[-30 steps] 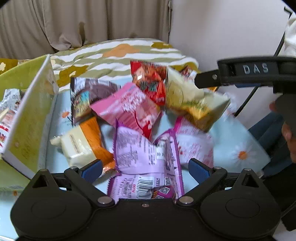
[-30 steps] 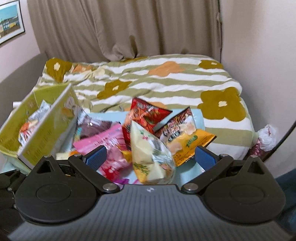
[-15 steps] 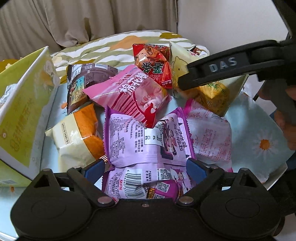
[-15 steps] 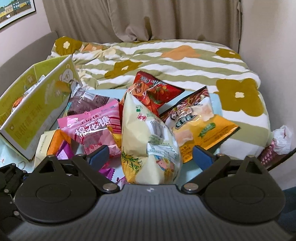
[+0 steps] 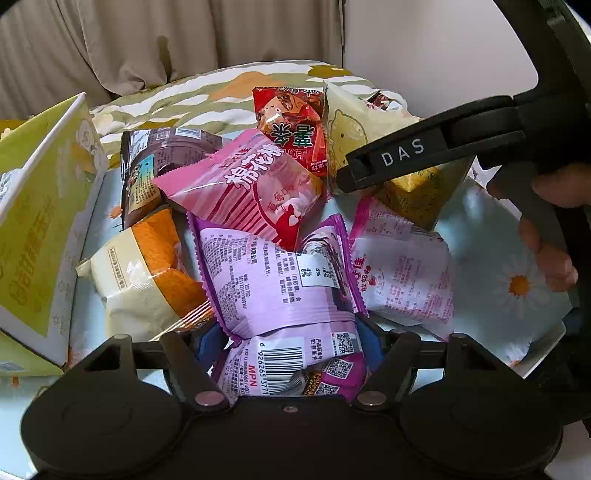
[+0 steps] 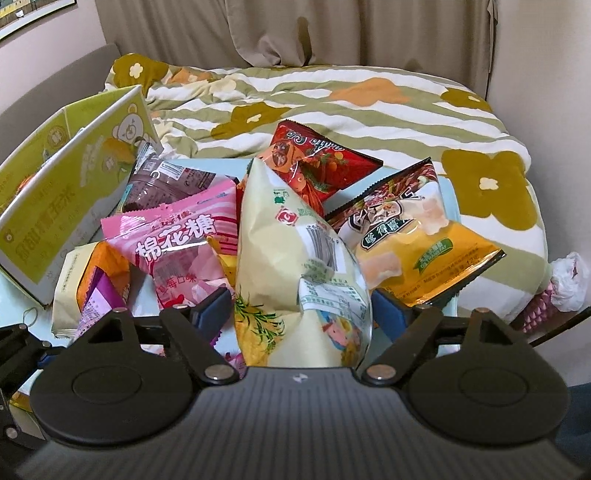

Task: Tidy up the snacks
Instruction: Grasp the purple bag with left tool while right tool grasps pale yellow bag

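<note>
soft, even indoor light, moderately bright, with no single source visible. shadows are weak, pooling only under the piled packets. small white glare streaks sit on the glossy pink packet (image 5: 255, 199) and the red packet (image 6: 314, 166). both views are sharp at centre with no motion blur. fisheye bending curves the curtain (image 6: 332, 33) and bed (image 6: 369, 99), and the left view's corners go black.
</note>
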The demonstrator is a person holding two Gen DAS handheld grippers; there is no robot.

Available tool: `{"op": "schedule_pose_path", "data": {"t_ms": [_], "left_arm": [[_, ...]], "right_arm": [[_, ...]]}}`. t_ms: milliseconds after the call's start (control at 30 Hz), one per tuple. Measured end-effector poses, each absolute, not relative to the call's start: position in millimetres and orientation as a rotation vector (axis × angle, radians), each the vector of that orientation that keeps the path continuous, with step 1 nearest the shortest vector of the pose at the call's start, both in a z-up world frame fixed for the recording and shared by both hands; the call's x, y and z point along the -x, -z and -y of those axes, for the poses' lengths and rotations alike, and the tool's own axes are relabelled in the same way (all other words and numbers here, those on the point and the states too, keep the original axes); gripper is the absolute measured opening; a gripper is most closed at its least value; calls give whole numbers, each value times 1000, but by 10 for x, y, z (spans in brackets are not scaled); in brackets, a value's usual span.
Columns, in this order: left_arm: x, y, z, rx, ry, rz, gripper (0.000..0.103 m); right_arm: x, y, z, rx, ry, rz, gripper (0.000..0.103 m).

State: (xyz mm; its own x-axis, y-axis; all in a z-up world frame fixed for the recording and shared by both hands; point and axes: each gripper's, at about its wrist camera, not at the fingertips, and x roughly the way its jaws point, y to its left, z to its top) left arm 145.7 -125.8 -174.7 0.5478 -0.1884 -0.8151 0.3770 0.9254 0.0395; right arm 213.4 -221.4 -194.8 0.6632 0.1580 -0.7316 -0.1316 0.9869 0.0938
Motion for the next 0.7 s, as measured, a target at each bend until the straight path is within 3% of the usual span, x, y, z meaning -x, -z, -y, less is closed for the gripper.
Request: {"op": "schedule_pose_path", "data": {"t_ms": [333,700], "left_arm": [[-1434,1666,1183,-185,338,-934,74],[-1373,1344,1086,-160,344,-878,74]], "right_arm": [[-2101,1942,2234,-20,-152,-831,78],[-1931,1615,2216,-27,-133,-764,73]]}}
